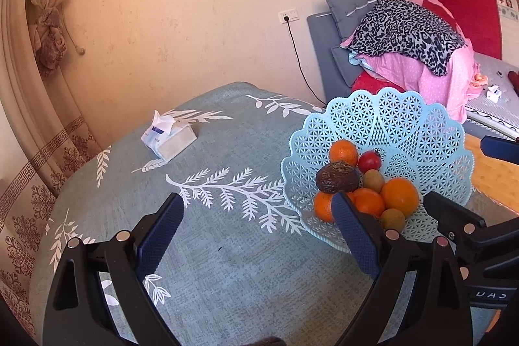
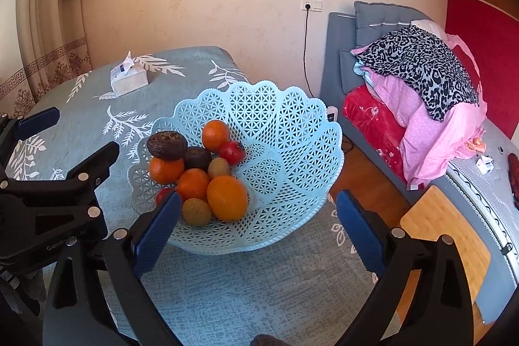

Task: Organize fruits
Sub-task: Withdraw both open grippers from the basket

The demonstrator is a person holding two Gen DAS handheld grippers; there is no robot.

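A pale blue lattice fruit basket (image 2: 285, 132) (image 1: 421, 125) sits on the table near its right edge. Inside lie several oranges (image 2: 227, 198) (image 1: 399, 195), a dark wrinkled fruit (image 2: 167, 145) (image 1: 337, 177) on top of the pile, a red fruit (image 2: 232, 152) (image 1: 369, 160) and small brown-green fruits (image 2: 196, 211) (image 1: 373, 180). My left gripper (image 1: 256, 232) is open and empty over the tablecloth, left of the basket. My right gripper (image 2: 256, 232) is open and empty, just in front of the basket. Each gripper shows in the other's view.
The table carries a teal cloth with white leaf print (image 1: 211, 193). A tissue pack (image 1: 168, 138) (image 2: 128, 77) lies toward the far side. A grey sofa with piled bedding (image 2: 415, 80) stands to the right, over wooden floor (image 2: 444, 235). A curtain (image 1: 42, 21) hangs at left.
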